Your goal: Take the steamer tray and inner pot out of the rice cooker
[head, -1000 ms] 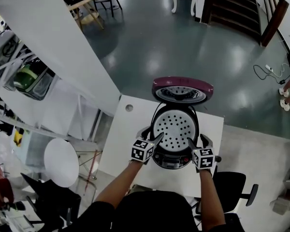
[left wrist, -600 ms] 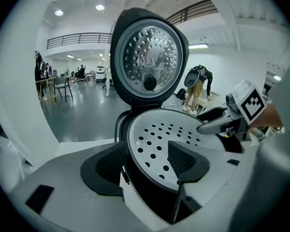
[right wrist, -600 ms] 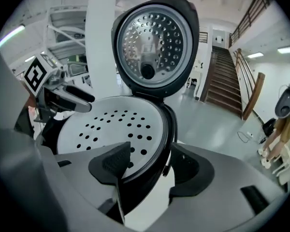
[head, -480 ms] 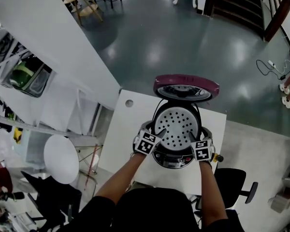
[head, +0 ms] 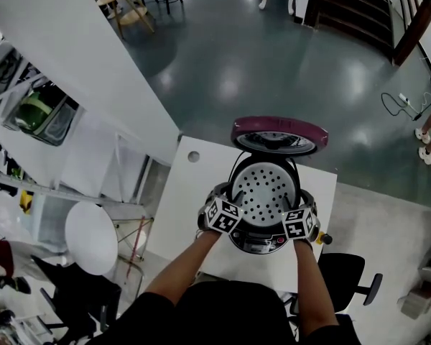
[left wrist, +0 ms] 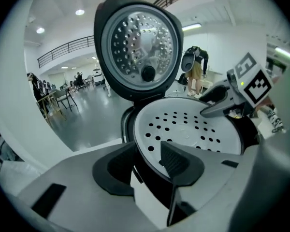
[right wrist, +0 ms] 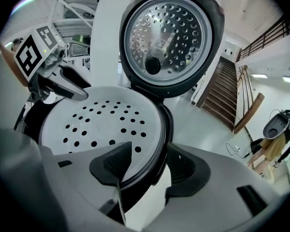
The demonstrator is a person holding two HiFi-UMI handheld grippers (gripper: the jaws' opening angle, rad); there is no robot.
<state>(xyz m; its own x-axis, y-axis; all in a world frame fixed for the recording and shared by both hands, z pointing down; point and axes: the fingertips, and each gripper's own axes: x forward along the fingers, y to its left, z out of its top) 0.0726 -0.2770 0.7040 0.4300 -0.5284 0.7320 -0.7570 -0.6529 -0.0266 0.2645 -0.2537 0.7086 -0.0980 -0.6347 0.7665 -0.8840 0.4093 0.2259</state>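
The rice cooker [head: 258,237] stands on a white table with its maroon lid [head: 274,135] swung up. A white perforated steamer tray [head: 264,191] fills its mouth and hides the inner pot. My left gripper [head: 232,205] straddles the tray's left rim [left wrist: 141,144]: one pad sits outside the cooker, the other over the tray, and the jaws are closing with a gap still showing. My right gripper [head: 291,211] straddles the right rim [right wrist: 157,144] the same way, open, neither pad pressing. Each gripper view shows the other gripper across the tray, the right gripper [left wrist: 217,100] and the left gripper [right wrist: 70,88].
The white table [head: 194,189] is small, with a cable hole [head: 193,157] at its far left corner. A black office chair [head: 348,272] stands to the right, a round white stool [head: 91,239] to the left. A person's feet [head: 425,144] show at the right edge.
Both grippers came down and in onto the tray's two sides and rolled, so the jaws now straddle the rim. The cooker and tray have not moved.
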